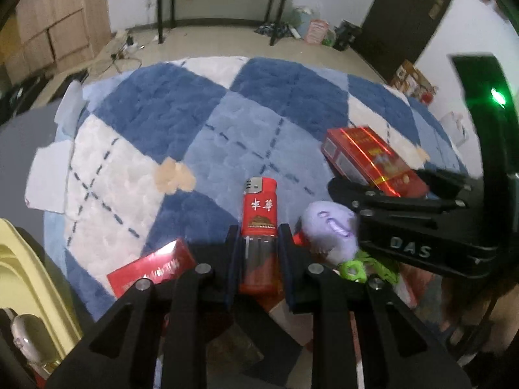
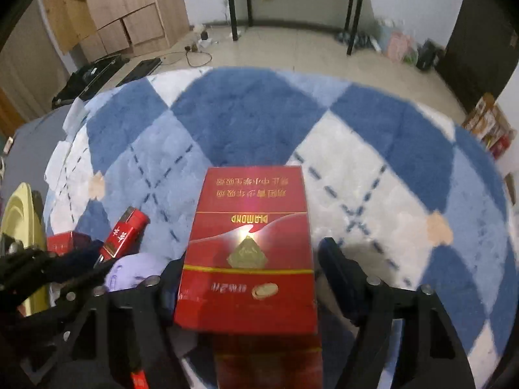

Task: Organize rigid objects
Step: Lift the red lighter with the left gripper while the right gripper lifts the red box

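A red lighter [image 1: 259,217] stands upright between the fingers of my left gripper [image 1: 259,230], which is shut on its clear lower half. The right wrist view shows the same lighter [image 2: 125,230] at the left. A red cigarette pack [image 2: 249,246] lies between the fingers of my right gripper [image 2: 249,256]. Its left edge meets the left finger, and a narrow gap shows before the right finger [image 2: 337,269]. From the left wrist view, the right gripper [image 1: 395,191] reaches in from the right around that pack [image 1: 373,159]. A purple soft toy [image 1: 327,227] sits between the two grippers.
Everything rests on a blue and white checked rug [image 1: 227,113]. A second red pack [image 1: 152,269] lies at my lower left beside a yellow tray [image 1: 26,275]. Another red box [image 2: 269,356] shows under the pack. A green loop [image 1: 353,267] hangs by the toy.
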The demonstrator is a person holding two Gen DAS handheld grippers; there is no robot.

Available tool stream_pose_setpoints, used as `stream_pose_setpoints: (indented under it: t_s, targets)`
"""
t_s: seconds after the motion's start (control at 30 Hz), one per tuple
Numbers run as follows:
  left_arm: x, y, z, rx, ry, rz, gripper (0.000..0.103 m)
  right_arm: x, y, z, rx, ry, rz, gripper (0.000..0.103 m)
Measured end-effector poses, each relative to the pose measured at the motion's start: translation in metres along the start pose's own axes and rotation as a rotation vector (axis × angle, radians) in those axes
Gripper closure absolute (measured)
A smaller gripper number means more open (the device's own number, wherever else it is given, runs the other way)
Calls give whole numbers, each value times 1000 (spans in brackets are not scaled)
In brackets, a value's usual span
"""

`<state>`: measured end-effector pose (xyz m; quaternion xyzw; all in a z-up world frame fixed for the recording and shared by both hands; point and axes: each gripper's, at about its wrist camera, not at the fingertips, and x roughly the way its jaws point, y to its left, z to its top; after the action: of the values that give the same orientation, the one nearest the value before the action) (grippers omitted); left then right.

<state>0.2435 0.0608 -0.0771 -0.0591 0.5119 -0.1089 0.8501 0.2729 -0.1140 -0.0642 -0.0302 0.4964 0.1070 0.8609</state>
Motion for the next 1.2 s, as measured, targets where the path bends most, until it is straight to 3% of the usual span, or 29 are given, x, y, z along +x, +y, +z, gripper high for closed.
stream_pose_setpoints:
  t_s: [0.07, 0.23, 0.43, 0.57, 0.7, 0.9, 1.1, 1.2]
  targets:
    - [3, 1, -1, -27, 24, -17, 79, -3, -3, 3, 14, -16, 22, 48]
    - [-17, -2, -18, -38, -48, -18, 79, -40, -32, -14, 47, -108, 69, 48]
    - [-82, -6, -40, -51, -173, -31, 79, -110, -74, -75, 105, -239, 63, 48]
    - [-125, -16, -56, -18, -249, -15, 79, -142, -92, -123, 116, -257, 57, 48]
    - [-165, -29, -69, 11, -281, -12, 79, -171, -94, -156, 109, -289, 36, 48]
    - [-220, -38, -95, 10, -334, -38, 79, -211, -87, -191, 136, -318, 91, 48]
    - [-245, -39, -108, 18, -354, -19, 79, -247, -80, -218, 144, -344, 119, 48]
    - [-251, -34, -119, 2, -386, -28, 79, -243, -79, -228, 157, -356, 136, 48]
